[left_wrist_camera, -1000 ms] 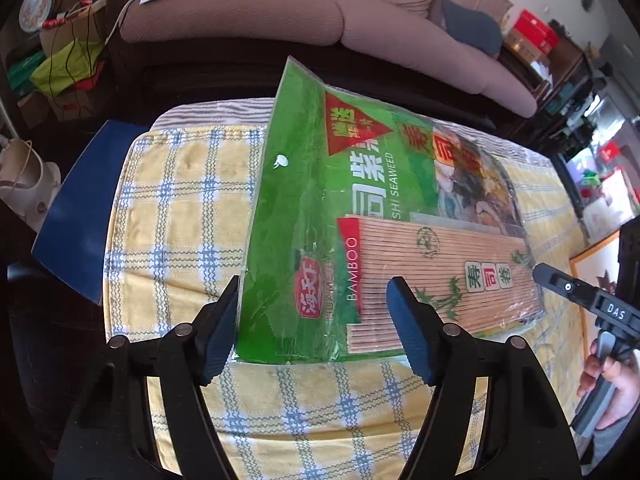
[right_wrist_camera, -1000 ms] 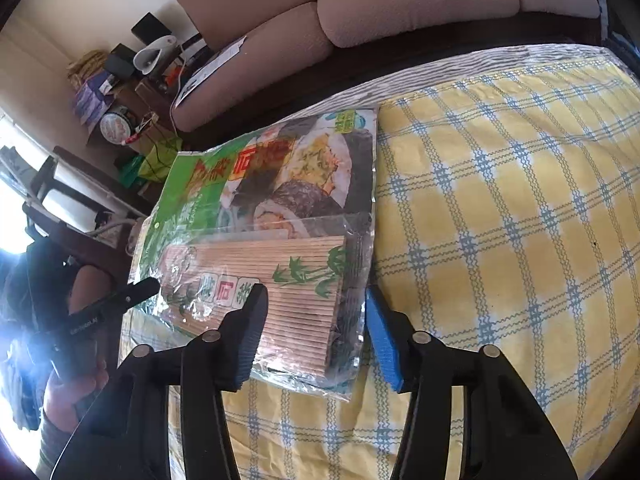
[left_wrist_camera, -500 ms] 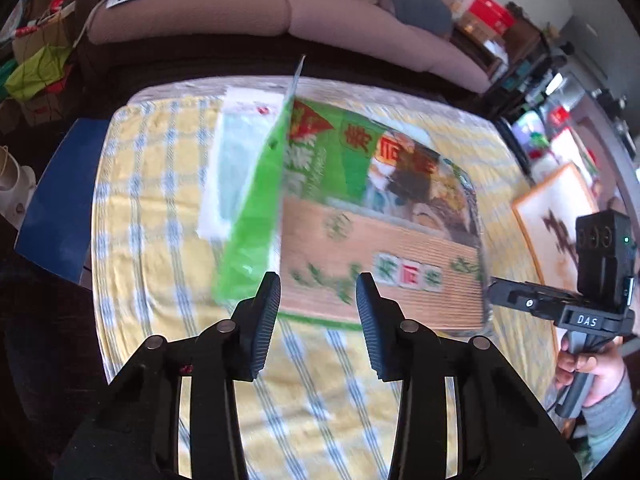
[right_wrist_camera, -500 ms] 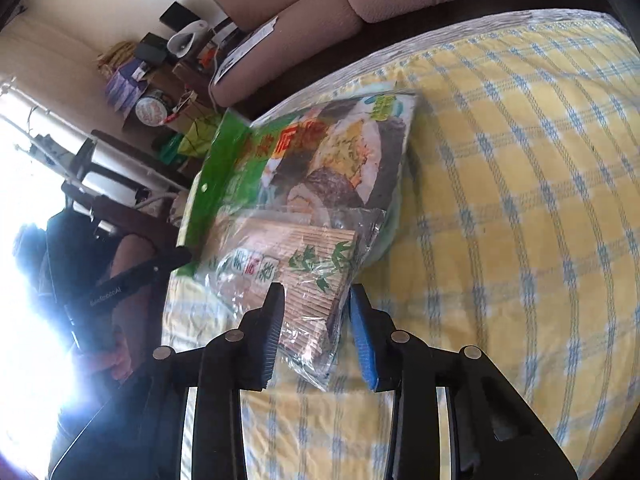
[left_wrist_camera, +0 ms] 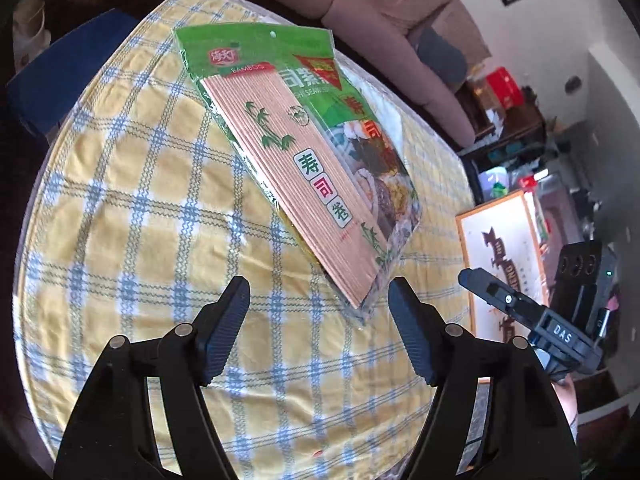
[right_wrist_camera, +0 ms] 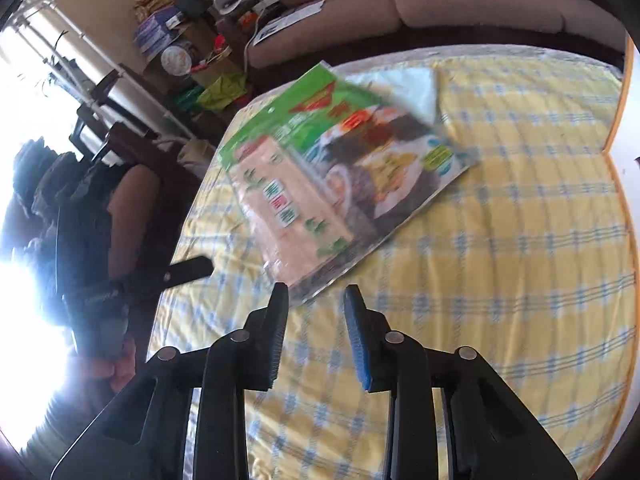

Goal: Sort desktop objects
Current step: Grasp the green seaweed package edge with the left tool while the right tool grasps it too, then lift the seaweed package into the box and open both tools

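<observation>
Black plastic, left tool: jaws spread wide, nothing between the blue-padded fingers, hovers over the table near the packet's near corner.
Black plastic, right tool: jaws apart with a narrower gap, empty, tips just short of the packet's near corner; also seen at the right edge of the left wrist view, beyond the table edge.
Cloth: yellow tablecloth with blue-and-white check covers the table, slightly wrinkled.
Packet: sushi seaweed packet lies flat on the tablecloth, diagonal, green header end far, clear end near; touches neither tool.
Packet, right view: same packet, blurred, print hard to read.
Mat: bamboo rolling mat sits inside the clear front of the packet, long side running near to far, green bamboo print and Chinese characters on it.
White sheet: pale flat piece sticks out from under the packet's far edge; cannot tell what it is.
Person: hand holding the left tool's handle at the left of the right wrist view, heavy glare there.
Blue item: dark blue flat thing beyond the table's far left edge.
Picture: framed picture off the table's right side.
Far: pinkish-brown sofa behind the table, clutter of boxes on the left of it.
</observation>
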